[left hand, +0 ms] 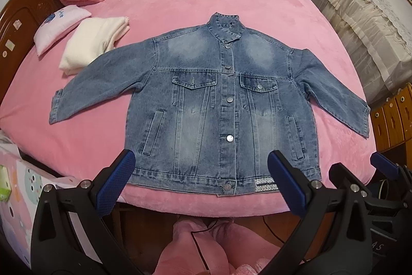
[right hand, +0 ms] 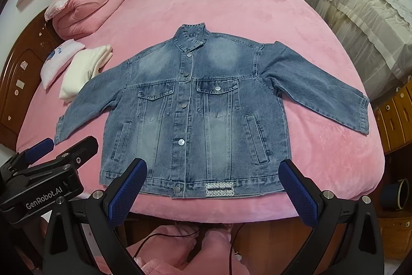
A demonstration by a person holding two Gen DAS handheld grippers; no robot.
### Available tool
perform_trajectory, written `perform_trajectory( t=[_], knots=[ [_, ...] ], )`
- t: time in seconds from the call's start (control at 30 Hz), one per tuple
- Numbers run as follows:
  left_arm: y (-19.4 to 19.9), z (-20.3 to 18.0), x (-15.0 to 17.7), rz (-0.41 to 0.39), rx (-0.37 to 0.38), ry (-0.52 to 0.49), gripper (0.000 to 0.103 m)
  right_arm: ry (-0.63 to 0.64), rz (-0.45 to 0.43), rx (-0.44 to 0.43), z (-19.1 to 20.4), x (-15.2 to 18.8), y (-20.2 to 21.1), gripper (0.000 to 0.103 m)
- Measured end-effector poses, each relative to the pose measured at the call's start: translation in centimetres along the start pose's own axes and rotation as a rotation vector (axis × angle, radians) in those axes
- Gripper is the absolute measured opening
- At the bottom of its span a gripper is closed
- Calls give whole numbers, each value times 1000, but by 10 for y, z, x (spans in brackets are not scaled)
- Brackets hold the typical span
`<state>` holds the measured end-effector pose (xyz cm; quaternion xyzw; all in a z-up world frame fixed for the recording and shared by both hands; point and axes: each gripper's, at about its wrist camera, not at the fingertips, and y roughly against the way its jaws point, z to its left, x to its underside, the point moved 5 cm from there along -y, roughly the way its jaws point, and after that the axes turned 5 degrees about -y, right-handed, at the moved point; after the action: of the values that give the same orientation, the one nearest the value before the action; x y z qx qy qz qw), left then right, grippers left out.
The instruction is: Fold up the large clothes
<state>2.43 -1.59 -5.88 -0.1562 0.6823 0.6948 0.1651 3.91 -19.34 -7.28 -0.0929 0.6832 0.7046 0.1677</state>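
Denim jacket (left hand: pixel 219 105) lies flat, front up and buttoned, sleeves spread, on the pink bed (left hand: pixel 206 4), hem at the near edge. Left gripper (left hand: pixel 200 182) and right gripper (right hand: pixel 213 187) hover over the near edge just short of the hem, fingers spread wide, grasping nothing. Folded white garment (left hand: pixel 95 43) lies toward the bed's far left corner, touching the left sleeve.
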Motion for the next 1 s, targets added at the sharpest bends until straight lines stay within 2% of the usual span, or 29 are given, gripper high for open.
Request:
perform_trajectory(
  t=[0.4, 0.57, 0.7, 0.8, 0.9, 1.0],
  knots=[
    [7, -13, 7, -16, -30, 28, 102, 31, 2, -12, -16, -7, -6, 103],
    [7, 0, 14, -5, 6, 78, 101, 31, 5, -49, -14, -11, -7, 103],
    [-2, 32, 28, 33, 64, 179, 101, 36, 26, -87, 3, -16, -16, 103],
    [-16, 72, 42, 69, 87, 289, 101, 61, 58, -105, 29, -15, -30, 103],
    [-31, 115, 51, 61, 69, 383, 101, 103, 87, -131, 65, -8, -47, 103],
    [-52, 168, 53, 54, 42, 465, 100, 158, 75, -134, 112, -3, -67, 103]
  ],
)
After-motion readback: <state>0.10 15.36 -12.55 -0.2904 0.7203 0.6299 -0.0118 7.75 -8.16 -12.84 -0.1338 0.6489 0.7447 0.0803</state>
